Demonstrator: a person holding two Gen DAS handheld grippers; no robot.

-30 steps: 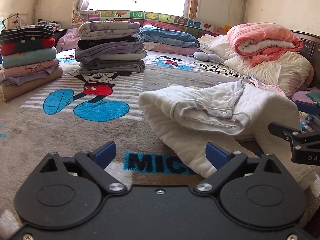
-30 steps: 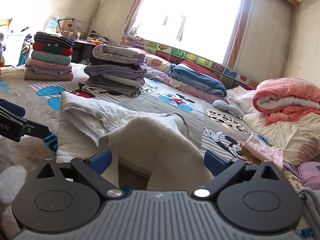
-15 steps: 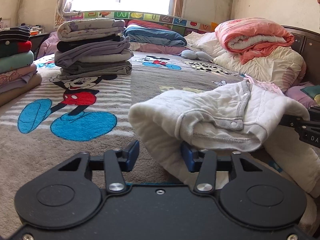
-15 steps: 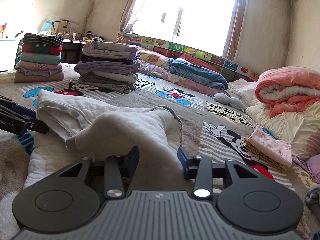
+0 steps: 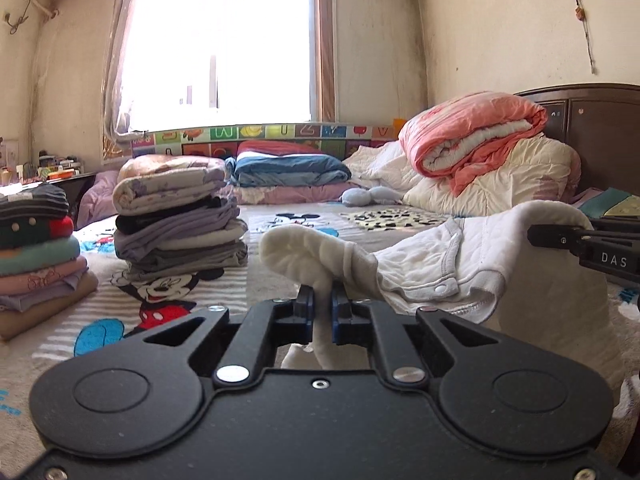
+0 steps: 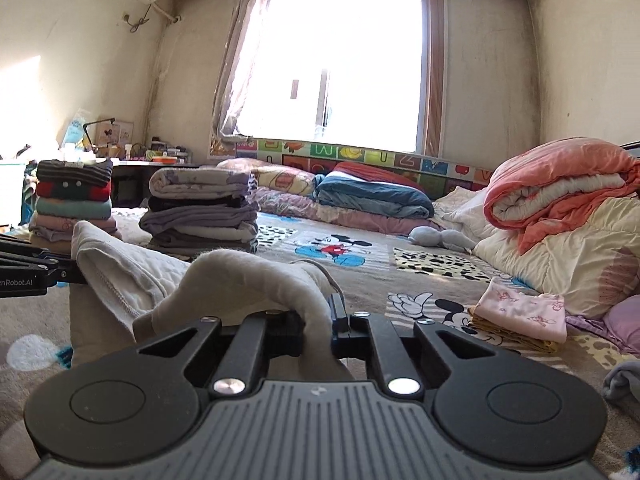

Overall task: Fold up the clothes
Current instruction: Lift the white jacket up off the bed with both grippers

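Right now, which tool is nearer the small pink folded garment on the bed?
Right. The right tool, shut on the white garment, has the pink folded garment just ahead to its right. The left tool is farther left.

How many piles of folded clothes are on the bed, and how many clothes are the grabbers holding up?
Tall piles of folded clothes: 2, the striped-top pile and the purple pile
Small folded pile, pink on top: 1
White garment held by both the left gripper and the right gripper: 1
Total: 4

left wrist: low, faces window (image 5: pixel 224 44) | right wrist: same | shared: folded stacks (image 6: pixel 202 212)
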